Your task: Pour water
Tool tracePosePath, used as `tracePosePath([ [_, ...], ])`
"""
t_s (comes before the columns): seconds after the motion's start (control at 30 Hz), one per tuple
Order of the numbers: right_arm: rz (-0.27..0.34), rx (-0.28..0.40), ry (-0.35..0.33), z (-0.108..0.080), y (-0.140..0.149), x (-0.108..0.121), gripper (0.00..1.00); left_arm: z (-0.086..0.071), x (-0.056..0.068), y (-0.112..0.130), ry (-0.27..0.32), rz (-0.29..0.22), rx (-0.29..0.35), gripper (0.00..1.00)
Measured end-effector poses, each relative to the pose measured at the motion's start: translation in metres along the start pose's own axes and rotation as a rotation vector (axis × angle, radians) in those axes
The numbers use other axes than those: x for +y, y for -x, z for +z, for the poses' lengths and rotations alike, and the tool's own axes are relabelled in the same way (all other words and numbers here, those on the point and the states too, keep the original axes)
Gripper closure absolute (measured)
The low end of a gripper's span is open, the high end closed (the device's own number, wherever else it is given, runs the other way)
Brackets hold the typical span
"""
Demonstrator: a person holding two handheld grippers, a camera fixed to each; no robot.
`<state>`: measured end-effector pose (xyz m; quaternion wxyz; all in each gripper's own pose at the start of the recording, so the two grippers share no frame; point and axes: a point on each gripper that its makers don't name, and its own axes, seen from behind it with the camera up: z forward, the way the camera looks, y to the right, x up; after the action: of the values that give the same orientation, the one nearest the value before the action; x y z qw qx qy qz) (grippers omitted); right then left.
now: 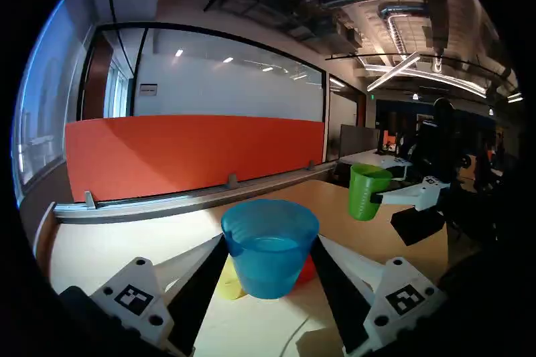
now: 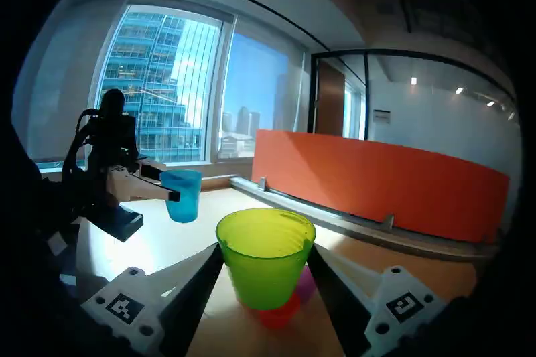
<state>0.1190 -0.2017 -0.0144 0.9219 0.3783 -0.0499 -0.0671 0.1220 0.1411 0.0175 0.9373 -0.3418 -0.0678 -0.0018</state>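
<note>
Low in the centre of the left gripper view, the left gripper (image 1: 270, 250) pinches a blue cup (image 1: 270, 273) of translucent, tapered plastic between both fingers. It is held upright over the pale wooden table (image 1: 120, 256), with water (image 1: 270, 244) pooled partway up. Just behind its base sit a yellow cup (image 1: 231, 284) and a red shape (image 1: 307, 270). At bottom centre of the right gripper view, the right gripper (image 2: 265, 256) clamps a faintly ribbed, translucent green cup (image 2: 265, 280) the same way, upright; whether it holds anything cannot be told.
</note>
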Motion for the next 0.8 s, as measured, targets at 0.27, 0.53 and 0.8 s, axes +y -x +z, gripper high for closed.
tracePosePath([
  [0.27, -0.005, 0.006, -0.013, 0.002, -0.001, -0.004, 0.11, -0.001, 0.002, -0.012, -0.001, 0.028, 0.017, 0.16],
  [0.53, 0.000, 0.002, -0.040, 0.008, 0.002, -0.015, 0.11, 0.000, 0.009, -0.025, 0.005, 0.069, 0.021, 0.16],
  [0.8, 0.014, 0.007, -0.082, 0.018, 0.004, -0.031, 0.11, 0.001, 0.013, -0.035, -0.012, 0.158, 0.024, 0.16],
])
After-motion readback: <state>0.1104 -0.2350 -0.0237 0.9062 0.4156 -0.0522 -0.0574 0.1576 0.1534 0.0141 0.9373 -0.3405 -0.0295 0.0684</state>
